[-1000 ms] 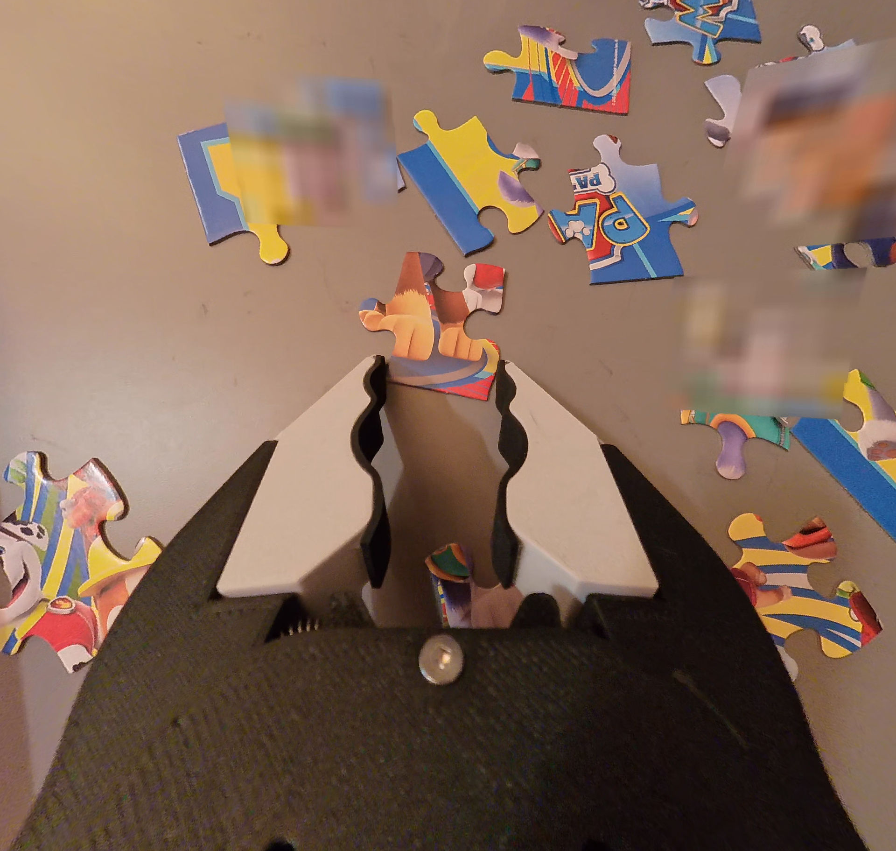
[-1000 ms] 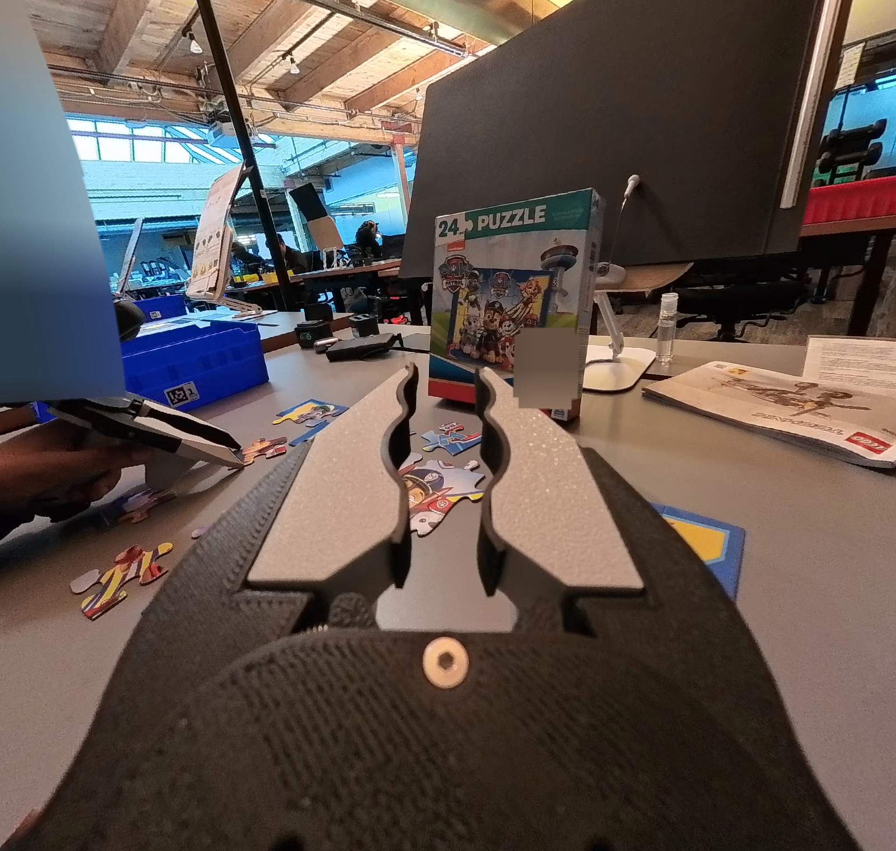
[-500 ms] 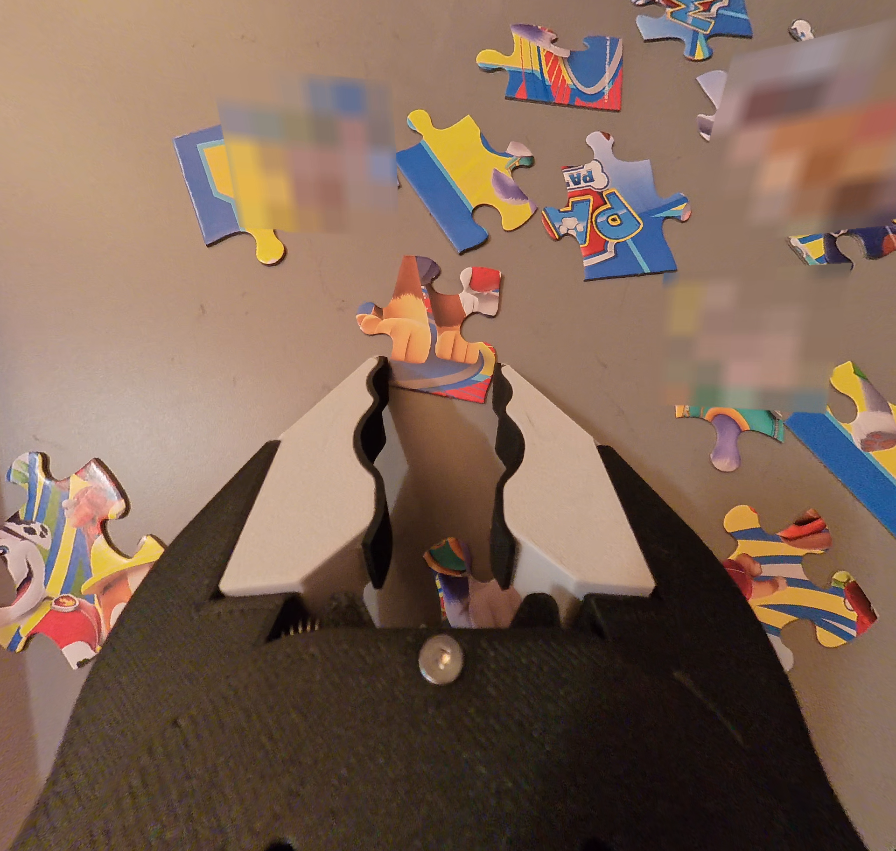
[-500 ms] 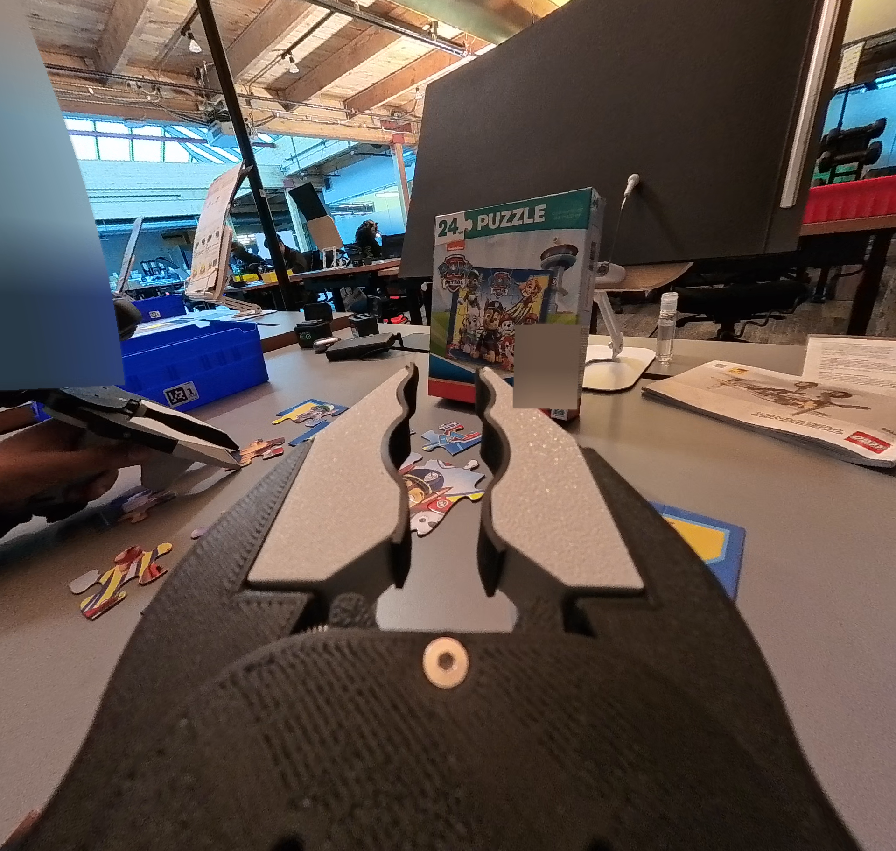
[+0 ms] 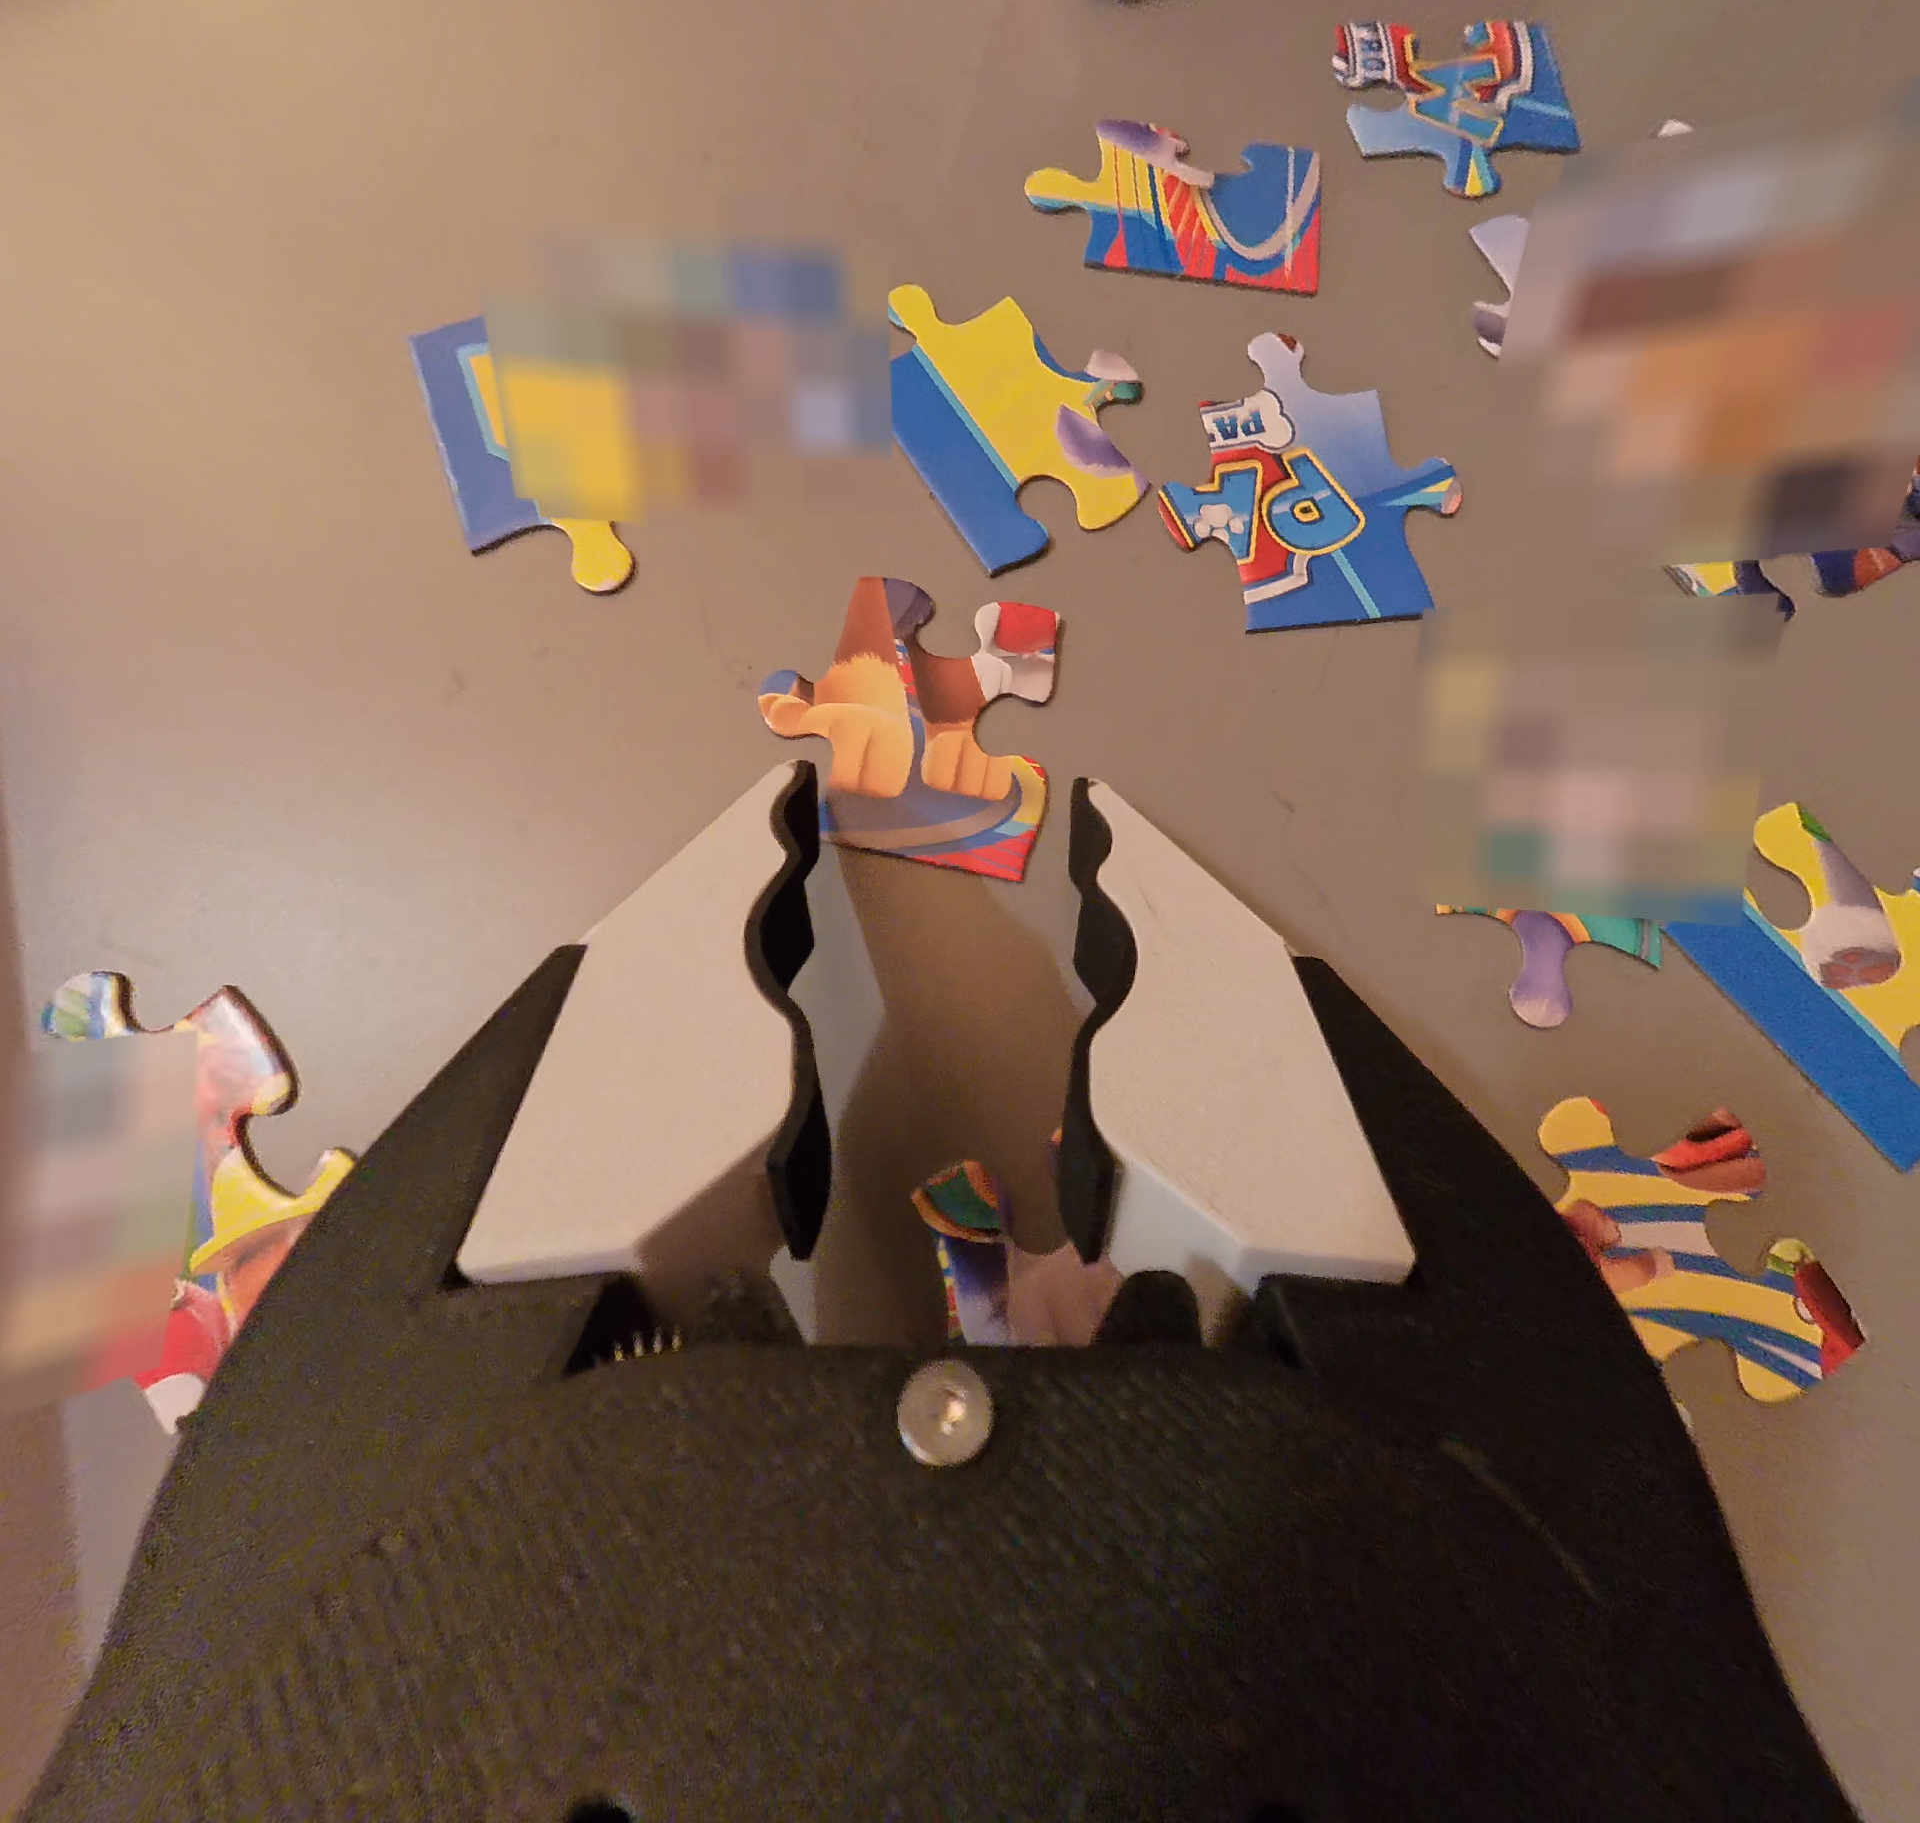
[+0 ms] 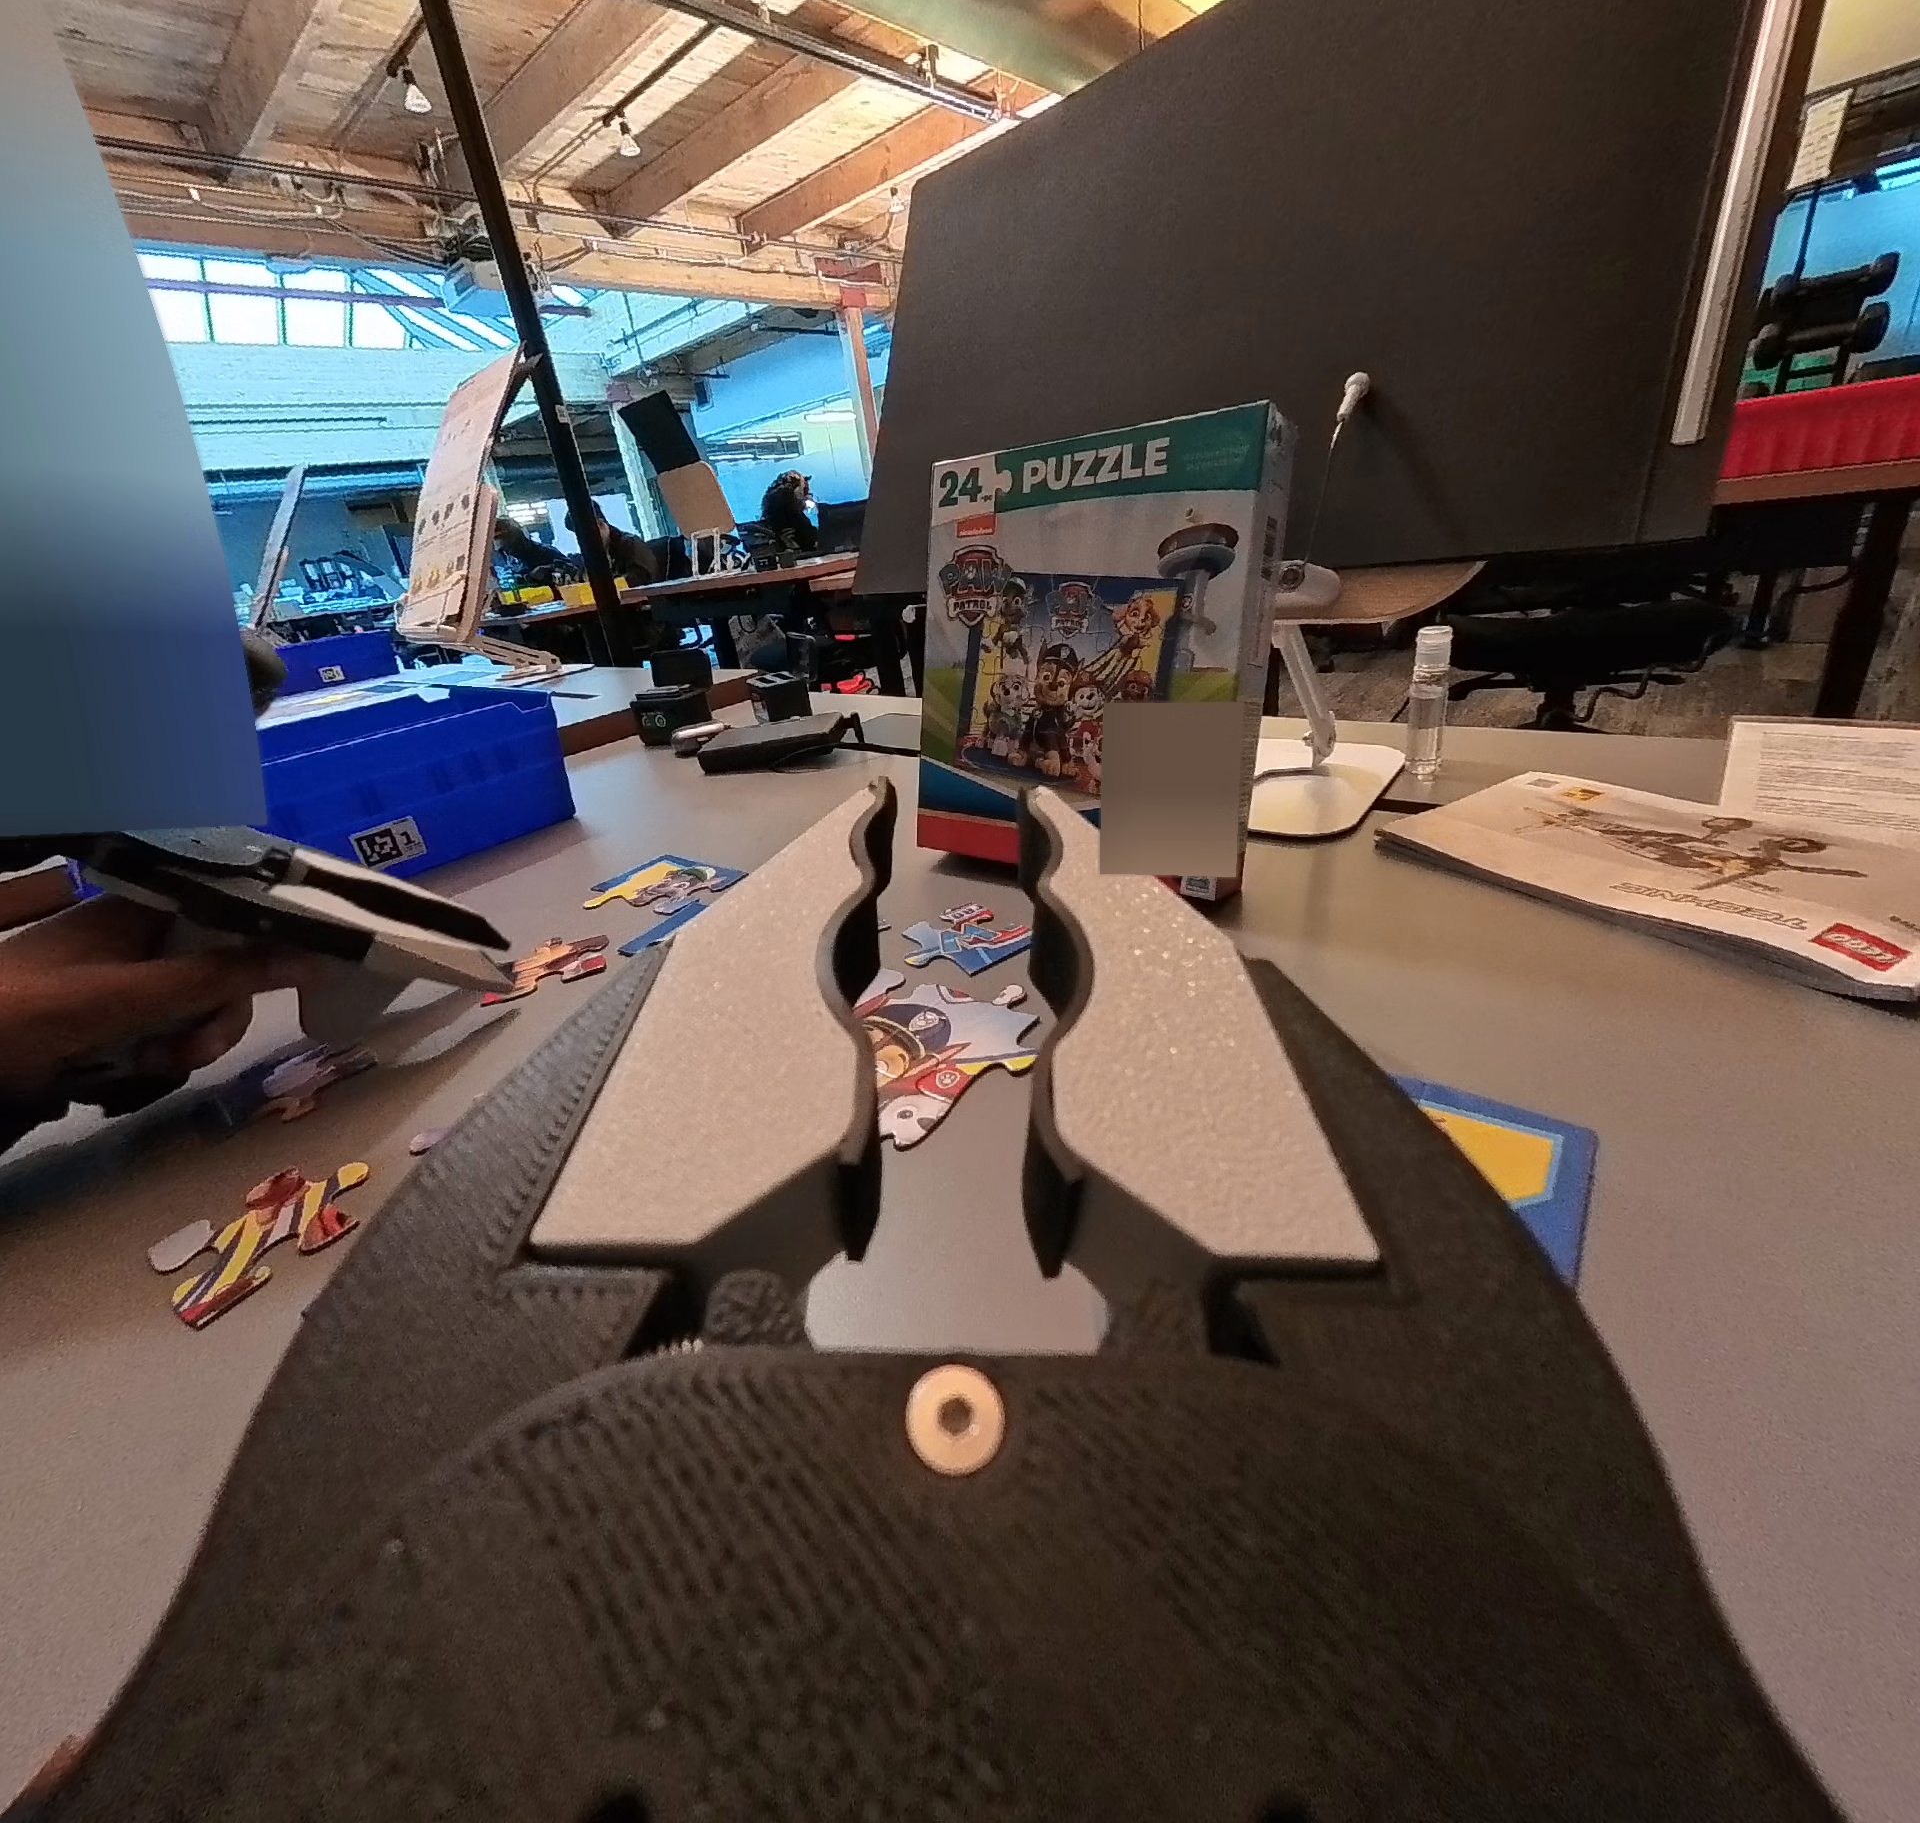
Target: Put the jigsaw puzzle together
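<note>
A puzzle piece with orange and brown paws (image 5: pixel 925 734) lies flat on the grey table (image 5: pixel 312 734). My left gripper (image 5: pixel 938 779) is open around its near end. The left fingertip (image 5: pixel 790 786) is at the piece's edge, and a clear gap separates the right fingertip (image 5: pixel 1086 807) from it. The right wrist view shows the left gripper (image 6: pixel 488 968) with its tips low at the same piece (image 6: pixel 556 958). My right gripper (image 6: pixel 956 792) is open and empty, held above the table over a joined group of pieces (image 6: pixel 935 1046).
Several loose pieces lie around: yellow-blue (image 5: pixel 1013 423), blue-red (image 5: pixel 1309 506), striped (image 5: pixel 1704 1264), one at the left (image 5: pixel 229 1150). A puzzle box (image 6: pixel 1101 651) stands behind, with a blue bin (image 6: pixel 416 776) at left, a booklet (image 6: pixel 1662 880) at right and a dark screen (image 6: pixel 1351 267). Tip to tip, the grippers are about 35 cm apart.
The left jaws closed a little onto the paw piece's sides, then widened; the right pad now stands off it. The piece still lies on the table. The right gripper has not moved.
</note>
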Demonstrator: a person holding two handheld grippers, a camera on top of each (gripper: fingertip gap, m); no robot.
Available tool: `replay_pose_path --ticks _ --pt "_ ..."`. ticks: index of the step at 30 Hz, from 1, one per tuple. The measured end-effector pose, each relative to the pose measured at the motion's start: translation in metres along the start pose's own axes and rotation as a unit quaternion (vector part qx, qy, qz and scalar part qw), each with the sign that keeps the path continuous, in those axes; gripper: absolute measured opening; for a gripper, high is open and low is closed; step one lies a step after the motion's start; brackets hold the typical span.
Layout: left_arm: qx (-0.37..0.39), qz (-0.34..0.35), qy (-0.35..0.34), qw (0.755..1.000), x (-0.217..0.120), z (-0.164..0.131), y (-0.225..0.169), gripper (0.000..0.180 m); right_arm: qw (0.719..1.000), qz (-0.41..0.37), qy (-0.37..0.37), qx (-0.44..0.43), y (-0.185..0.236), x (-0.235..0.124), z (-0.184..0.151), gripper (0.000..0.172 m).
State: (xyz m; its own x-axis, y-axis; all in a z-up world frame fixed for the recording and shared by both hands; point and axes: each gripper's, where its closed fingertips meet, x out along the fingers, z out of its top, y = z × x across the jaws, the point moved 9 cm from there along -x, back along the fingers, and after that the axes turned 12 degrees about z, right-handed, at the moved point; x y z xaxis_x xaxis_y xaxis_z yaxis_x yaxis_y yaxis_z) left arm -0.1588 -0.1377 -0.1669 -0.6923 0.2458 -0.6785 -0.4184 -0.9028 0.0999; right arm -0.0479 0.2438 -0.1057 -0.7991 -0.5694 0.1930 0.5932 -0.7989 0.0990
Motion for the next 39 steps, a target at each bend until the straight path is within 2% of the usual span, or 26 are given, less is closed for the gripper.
replay_pose_path --ticks 5,12,27,33,36,39 --pt "-0.01 0.014 -0.001 1.0 0.002 -0.001 0.005 0.058 1.0 0.0 0.0 0.0 0.0 0.0 0.0 0.021" --pt "-0.006 0.016 0.011 1.0 0.006 -0.004 0.004 0.06 1.0 0.0 0.0 0.0 0.0 0.0 0.0 0.022" --pt "-0.009 0.002 0.018 1.0 0.004 -0.004 0.001 0.044 1.0 0.0 -0.001 0.0 0.0 0.0 0.0 0.022" --pt "-0.005 -0.001 0.025 1.0 0.002 -0.004 -0.001 0.043 1.0 0.0 -0.001 0.0 0.0 0.0 0.0 0.022" --pt "-0.001 -0.02 0.04 0.999 -0.003 -0.005 -0.006 0.043 1.0 0.0 0.0 0.0 0.0 0.0 0.0 0.022" --pt "-0.017 -0.084 0.058 0.995 -0.01 -0.005 -0.018 0.046 1.0 0.0 -0.001 0.001 0.0 0.0 0.0 0.022"
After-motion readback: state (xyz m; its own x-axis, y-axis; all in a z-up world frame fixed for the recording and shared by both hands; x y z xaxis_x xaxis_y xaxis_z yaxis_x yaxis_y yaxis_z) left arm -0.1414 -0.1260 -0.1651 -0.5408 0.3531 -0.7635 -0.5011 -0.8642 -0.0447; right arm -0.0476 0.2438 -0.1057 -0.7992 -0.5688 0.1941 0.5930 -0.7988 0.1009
